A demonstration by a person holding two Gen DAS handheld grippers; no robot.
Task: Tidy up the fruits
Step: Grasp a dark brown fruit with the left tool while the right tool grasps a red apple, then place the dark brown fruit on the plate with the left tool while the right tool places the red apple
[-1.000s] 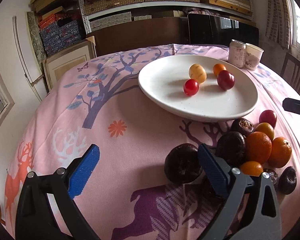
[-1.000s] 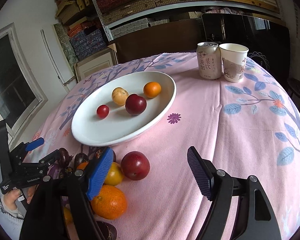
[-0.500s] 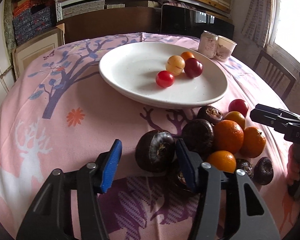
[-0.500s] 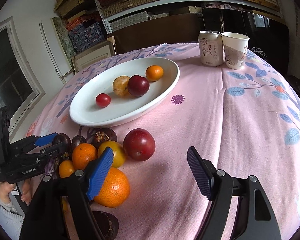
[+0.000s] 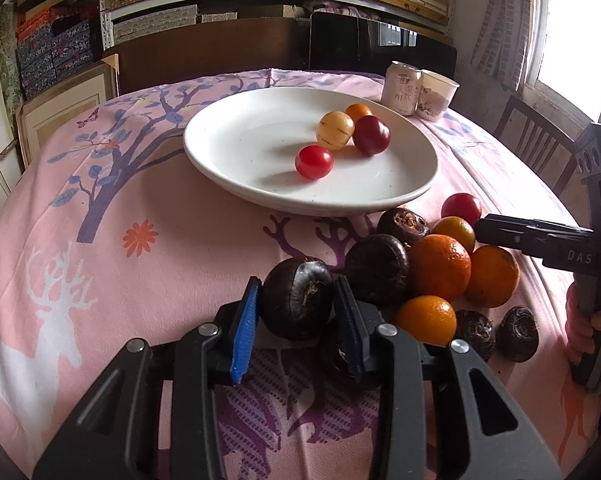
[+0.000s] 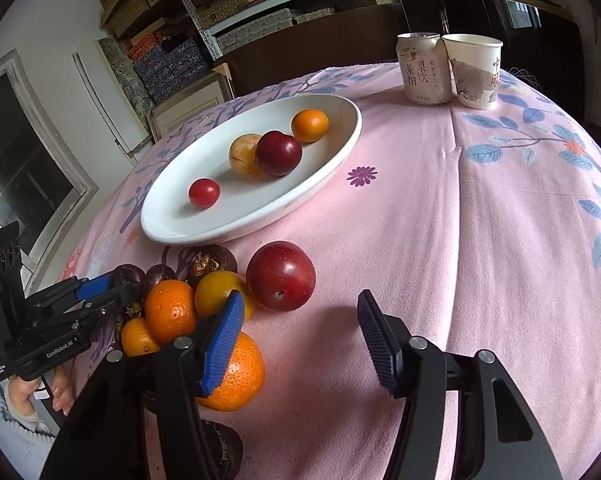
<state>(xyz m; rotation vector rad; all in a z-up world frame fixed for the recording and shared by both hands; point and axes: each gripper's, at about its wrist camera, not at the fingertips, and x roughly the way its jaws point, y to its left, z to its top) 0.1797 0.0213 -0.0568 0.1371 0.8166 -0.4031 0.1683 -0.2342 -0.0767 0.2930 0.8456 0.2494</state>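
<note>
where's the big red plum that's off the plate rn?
Right wrist view, centre: the red plum lies on the tablecloth just below the white plate, touching the yellow-orange fruit to its left.

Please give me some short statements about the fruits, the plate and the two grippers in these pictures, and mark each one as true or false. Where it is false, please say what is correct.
1. The white plate holds four fruits. True.
2. The left gripper has a dark brown fruit between its blue pads. True; the jaws are closing on it and the pads already touch its sides.
3. The right gripper grips the big red plum. False: nothing is between its pads; the plum lies on the cloth ahead of them.
4. The drink can lies on its side. False: it stands upright beside the paper cup.
5. All oranges are on the plate. False: several sit on the pink tablecloth.
</note>
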